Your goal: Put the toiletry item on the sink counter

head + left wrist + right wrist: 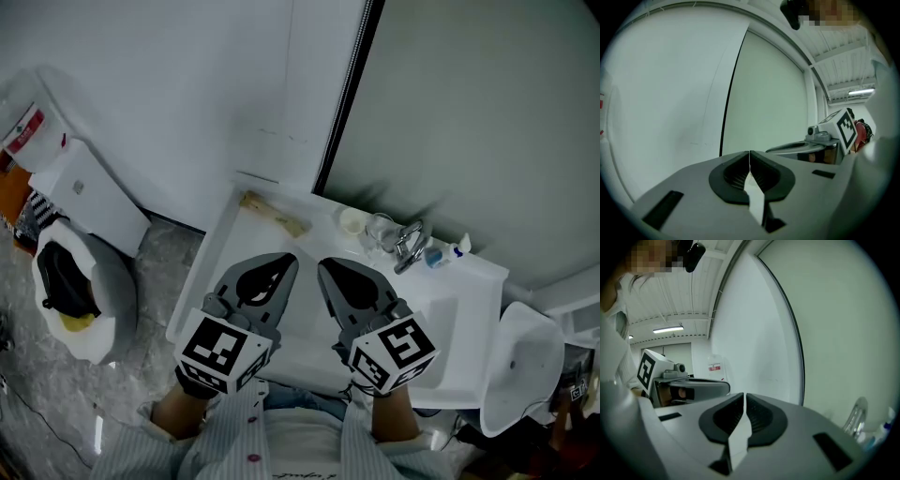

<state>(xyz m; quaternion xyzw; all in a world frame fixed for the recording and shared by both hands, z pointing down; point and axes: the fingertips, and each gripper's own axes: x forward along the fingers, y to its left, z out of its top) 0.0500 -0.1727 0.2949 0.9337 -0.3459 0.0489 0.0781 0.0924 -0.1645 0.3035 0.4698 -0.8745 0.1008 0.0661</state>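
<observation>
Left gripper (284, 262) and right gripper (327, 266) hover side by side over the front of the white sink counter (214, 274), each with its jaws pressed together and nothing between them. Beyond their tips, the toiletry item (274, 214), long and pale yellowish, lies flat on the counter's back left part, close to the wall (187, 112). Its long axis follows the back edge: one end points at the left corner, the other toward the cup (352, 221) and faucet (410, 246).
</observation>
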